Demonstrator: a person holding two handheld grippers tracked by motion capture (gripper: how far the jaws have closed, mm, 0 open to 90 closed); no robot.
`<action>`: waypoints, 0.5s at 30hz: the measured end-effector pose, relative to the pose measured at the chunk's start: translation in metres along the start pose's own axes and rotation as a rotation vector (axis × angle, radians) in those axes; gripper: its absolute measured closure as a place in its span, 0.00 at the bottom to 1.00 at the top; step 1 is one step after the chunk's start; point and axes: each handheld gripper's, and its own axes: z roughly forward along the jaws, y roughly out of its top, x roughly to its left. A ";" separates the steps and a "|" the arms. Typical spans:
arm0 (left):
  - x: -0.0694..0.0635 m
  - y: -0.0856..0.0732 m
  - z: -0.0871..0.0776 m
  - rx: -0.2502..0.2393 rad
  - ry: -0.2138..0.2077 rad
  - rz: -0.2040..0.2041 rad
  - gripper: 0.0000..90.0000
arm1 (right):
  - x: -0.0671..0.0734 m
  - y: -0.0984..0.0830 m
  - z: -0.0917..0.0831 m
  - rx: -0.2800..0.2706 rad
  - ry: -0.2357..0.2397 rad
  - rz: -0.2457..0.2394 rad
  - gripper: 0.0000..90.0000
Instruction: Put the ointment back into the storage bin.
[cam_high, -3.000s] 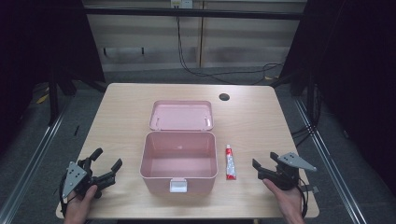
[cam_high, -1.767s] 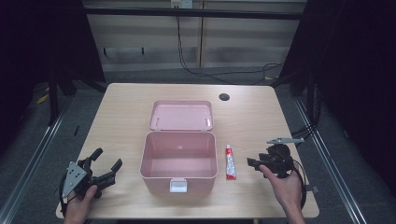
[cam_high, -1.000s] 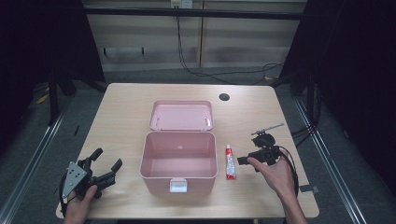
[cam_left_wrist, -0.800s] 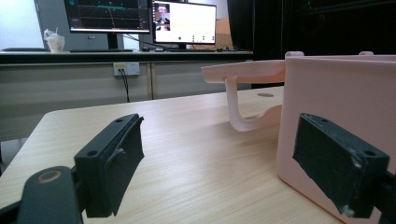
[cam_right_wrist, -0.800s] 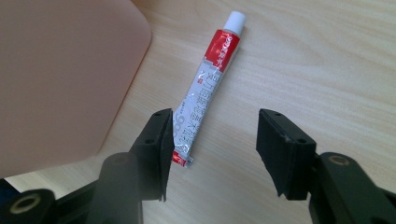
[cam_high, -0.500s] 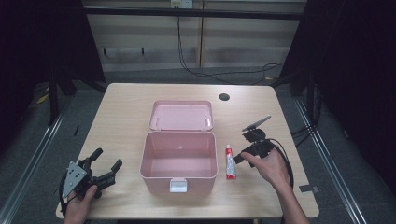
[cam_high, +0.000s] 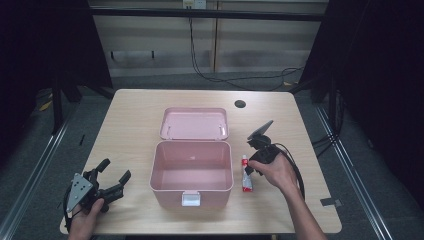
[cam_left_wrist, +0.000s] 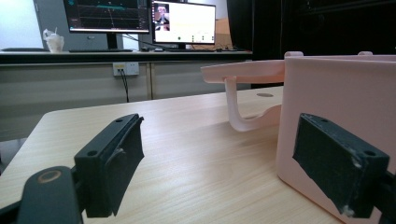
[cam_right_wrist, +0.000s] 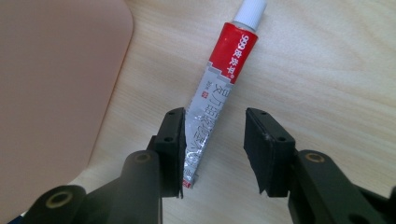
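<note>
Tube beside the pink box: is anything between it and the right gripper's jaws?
Nothing visible. The right gripper is open right over the tube, which lies flat on the bare table beside the box.

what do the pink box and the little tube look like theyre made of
Pink box: looks like moulded plastic, matte, one even colour with rounded corners. Tube: seems to be thin soft metal or foil laminate, silvery and creased at the flat end, with a glossy red band and a white ribbed plastic cap.

On the counter (cam_high: 140, 120) the box (cam_high: 191, 167) sits mid-front with its lid (cam_high: 194, 123) laid behind it, the tube (cam_high: 246, 176) just right of it, the right gripper (cam_high: 254, 161) over the tube, and the left gripper (cam_high: 112, 177) at the front left corner.
</note>
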 end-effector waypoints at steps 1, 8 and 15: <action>0.000 0.000 0.000 0.001 -0.001 0.000 0.17 | 0.000 0.002 0.003 0.009 0.001 0.007 0.68; 0.000 0.000 0.000 0.000 -0.001 0.000 0.17 | 0.003 0.009 0.009 0.013 -0.016 0.029 0.66; 0.000 0.000 0.000 0.000 -0.001 0.000 0.17 | 0.006 0.014 0.021 0.044 -0.040 0.060 0.69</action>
